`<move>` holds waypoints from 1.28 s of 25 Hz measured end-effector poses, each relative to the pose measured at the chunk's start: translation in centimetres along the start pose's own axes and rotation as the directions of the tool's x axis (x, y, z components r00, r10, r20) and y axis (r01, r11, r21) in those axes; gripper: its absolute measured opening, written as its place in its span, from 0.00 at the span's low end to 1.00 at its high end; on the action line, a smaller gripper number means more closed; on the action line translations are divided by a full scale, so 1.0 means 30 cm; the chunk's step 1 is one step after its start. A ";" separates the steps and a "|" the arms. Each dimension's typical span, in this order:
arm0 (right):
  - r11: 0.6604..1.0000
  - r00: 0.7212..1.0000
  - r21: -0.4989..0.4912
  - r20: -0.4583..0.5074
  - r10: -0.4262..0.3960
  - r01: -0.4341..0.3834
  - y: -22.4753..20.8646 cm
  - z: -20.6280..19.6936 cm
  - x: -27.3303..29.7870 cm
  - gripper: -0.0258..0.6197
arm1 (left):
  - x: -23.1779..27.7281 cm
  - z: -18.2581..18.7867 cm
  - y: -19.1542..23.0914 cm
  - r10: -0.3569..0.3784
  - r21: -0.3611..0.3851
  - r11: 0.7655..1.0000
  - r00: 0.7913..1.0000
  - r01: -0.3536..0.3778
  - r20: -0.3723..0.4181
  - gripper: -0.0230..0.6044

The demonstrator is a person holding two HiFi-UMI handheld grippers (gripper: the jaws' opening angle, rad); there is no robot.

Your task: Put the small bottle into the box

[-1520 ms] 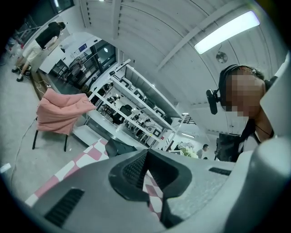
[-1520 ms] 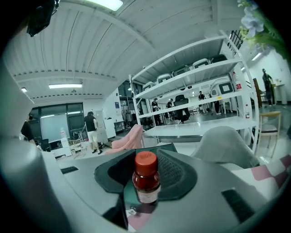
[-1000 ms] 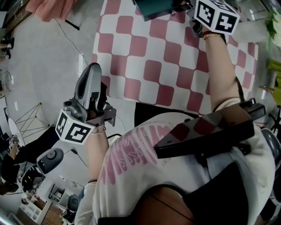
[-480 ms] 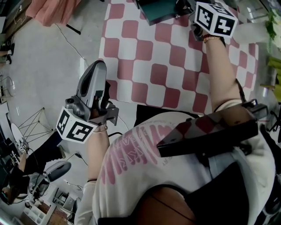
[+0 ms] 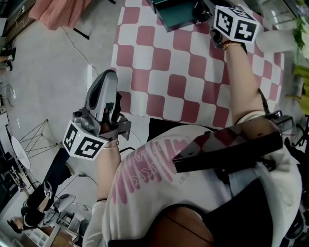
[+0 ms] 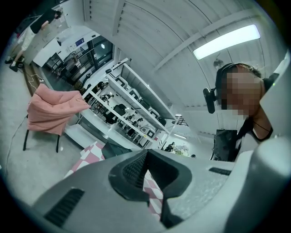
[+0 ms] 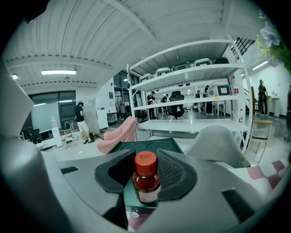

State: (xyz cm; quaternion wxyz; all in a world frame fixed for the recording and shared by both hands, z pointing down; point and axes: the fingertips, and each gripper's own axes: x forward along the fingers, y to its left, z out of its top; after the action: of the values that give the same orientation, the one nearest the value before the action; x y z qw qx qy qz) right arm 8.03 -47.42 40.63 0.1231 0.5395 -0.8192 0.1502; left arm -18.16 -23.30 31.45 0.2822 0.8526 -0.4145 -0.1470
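The small bottle (image 7: 146, 179), amber with a red cap, stands upright between the pads of my right gripper (image 7: 146, 158), which is shut on it. Just beyond it lies the dark green box (image 7: 136, 146). In the head view the right gripper (image 5: 202, 8) reaches to the top edge beside the box (image 5: 174, 13); the bottle is hidden there. My left gripper (image 5: 107, 79) hangs low at the left, off the checked cloth, with its jaws together and nothing in them. Its own view shows the left gripper (image 6: 148, 152) pointing up at the room.
A pink-and-white checked cloth (image 5: 164, 72) covers the surface under the box. A pink cloth (image 5: 53, 12) hangs over a chair at the far left. A grey chair (image 7: 218, 143) stands right of the box, with shelving (image 7: 191, 91) behind. A cable (image 5: 77, 46) runs over the floor.
In the head view the left gripper has drifted a little up and to the right. The right gripper has stayed at the box with the bottle in its jaws.
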 end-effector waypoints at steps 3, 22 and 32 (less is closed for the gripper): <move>1.000 1.000 0.003 -0.011 0.003 -0.003 0.003 -0.018 0.007 0.27 | -0.004 -0.001 0.007 0.004 -0.003 1.000 1.000 -0.004 0.005 0.05; 1.000 0.998 -0.006 -0.062 0.006 -0.006 0.008 -0.083 0.039 0.27 | -0.023 -0.019 0.021 0.016 -0.006 1.000 1.000 -0.016 0.009 0.05; 1.000 0.997 -0.014 -0.081 0.004 -0.006 0.013 -0.106 0.044 0.27 | -0.021 -0.023 0.018 0.010 -0.008 1.000 1.000 -0.010 0.004 0.05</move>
State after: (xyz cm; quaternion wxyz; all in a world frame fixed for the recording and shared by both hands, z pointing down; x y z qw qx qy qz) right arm 7.28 -47.17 43.99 0.1598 0.5300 -0.8160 0.1665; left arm -18.56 -22.82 32.33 0.2852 0.8492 -0.4188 -0.1490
